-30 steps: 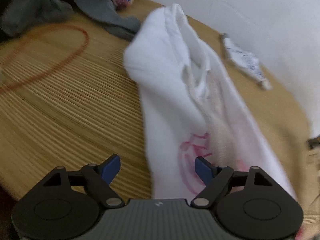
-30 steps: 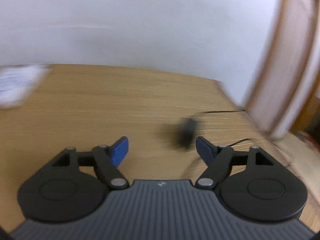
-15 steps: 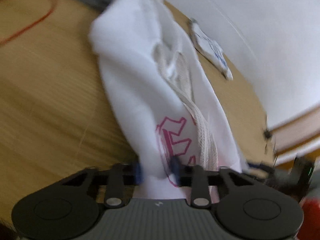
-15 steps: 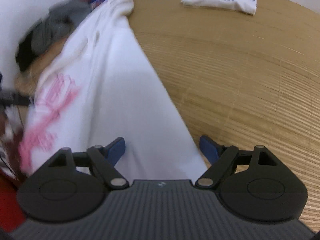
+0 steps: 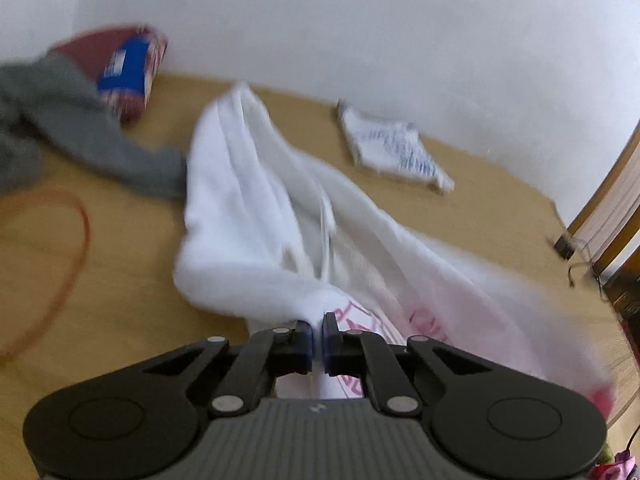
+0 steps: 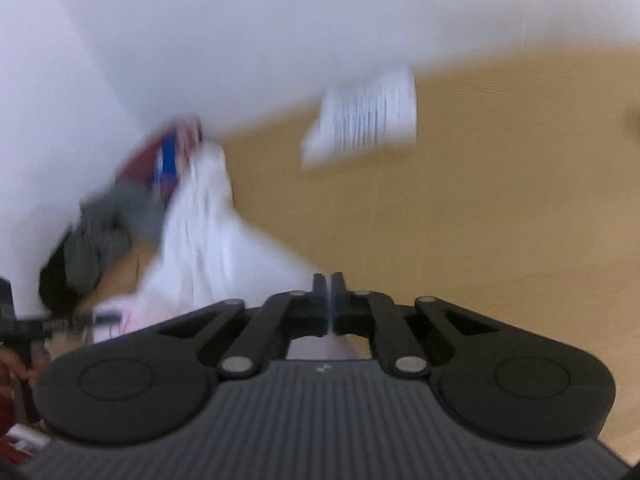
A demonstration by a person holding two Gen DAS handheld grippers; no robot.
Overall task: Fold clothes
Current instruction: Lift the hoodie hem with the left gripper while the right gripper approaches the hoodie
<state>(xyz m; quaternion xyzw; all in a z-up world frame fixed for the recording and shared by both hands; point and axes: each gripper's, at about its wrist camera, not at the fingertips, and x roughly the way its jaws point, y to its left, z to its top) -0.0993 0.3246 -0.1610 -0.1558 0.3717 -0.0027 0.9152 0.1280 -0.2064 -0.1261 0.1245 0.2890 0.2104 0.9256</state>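
a: status?

b: my left gripper (image 5: 317,334) is clamped on a bunched edge of the white garment (image 5: 256,216), pink print just beside the pads. my right gripper (image 6: 329,300) has its jaws pressed together on another edge of the same cloth, low centre of its frame. the garment runs from both grips up to the far end near the wall, crumpled, not flat.

a: risks?

b: judgement only: each grip holds little cloth, so a hard pull could slip it out. the far end touches the grey garment (image 5: 80,136), so dragging may pull that along. the orange cord (image 5: 76,248) at left of the table (image 5: 480,208) could snag.

a: view differences?

b: left view shows the cord, the print and a small black item with a cable (image 5: 564,242) at right edge. right view shows my other gripper at lower left, blurred. both show the folded white shirt (image 6: 364,116) upper centre, apart from my cloth.
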